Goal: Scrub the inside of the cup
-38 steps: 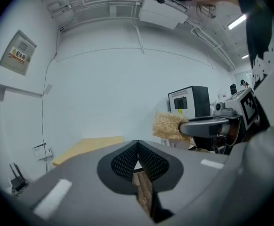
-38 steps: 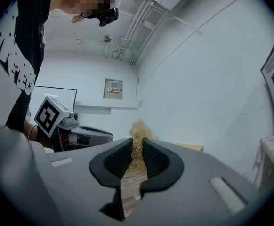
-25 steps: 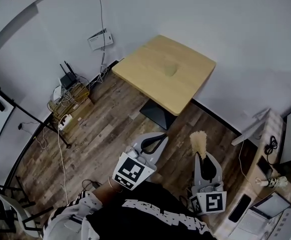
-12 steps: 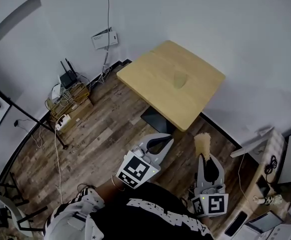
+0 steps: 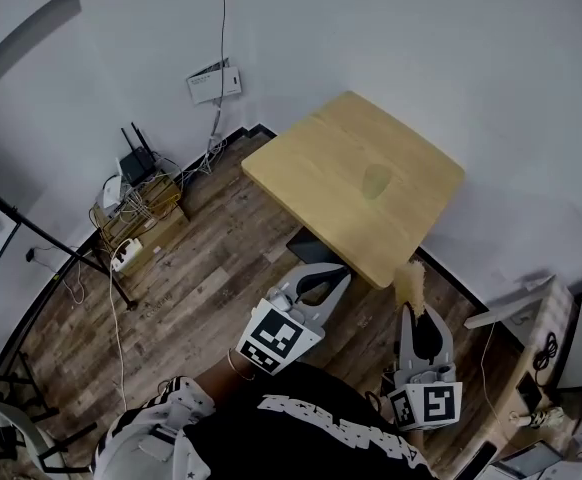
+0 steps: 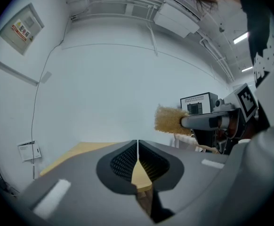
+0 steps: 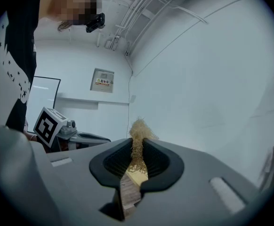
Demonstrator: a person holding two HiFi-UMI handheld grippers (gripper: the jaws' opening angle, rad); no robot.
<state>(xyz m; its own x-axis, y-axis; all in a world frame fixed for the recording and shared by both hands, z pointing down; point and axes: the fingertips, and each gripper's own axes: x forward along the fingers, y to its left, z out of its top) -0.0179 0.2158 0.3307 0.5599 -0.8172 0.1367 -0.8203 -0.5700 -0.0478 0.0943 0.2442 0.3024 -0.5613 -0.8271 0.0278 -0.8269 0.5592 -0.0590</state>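
Over at the far left, a black router [image 5: 134, 158] sits on a wire basket [image 5: 139, 200] stuffed with cables, down on the wood floor [image 5: 206, 268] against the white wall. A little further along, a small white box [image 5: 214, 81] hangs on the wall with a cord running up from it.

The pale wooden counter [image 5: 316, 158] stands on a dark pedestal foot. The cup [image 5: 376, 180] is on it, alone near the middle of the top. It shows as a faint greenish shape, too pale to make out any detail. Both grippers are well short of it, held out over the floor on the near side of the counter.

The left gripper [image 5: 339, 276] points toward the counter's near edge. Its own view shows the jaws pressed together with nothing between them. Its marker cube [image 5: 271, 340] sits just ahead of the person's black patterned top [image 5: 301, 430].

To its right, the right gripper [image 5: 414, 314] runs roughly alongside it. Its jaws are clamped on a straw-coloured fibrous scrubber [image 5: 408, 280], pinching the fibres low down so that a frayed tuft sticks out past the tips. From above, the tuft lies right by the counter's near corner. I cannot tell whether it touches the wood.
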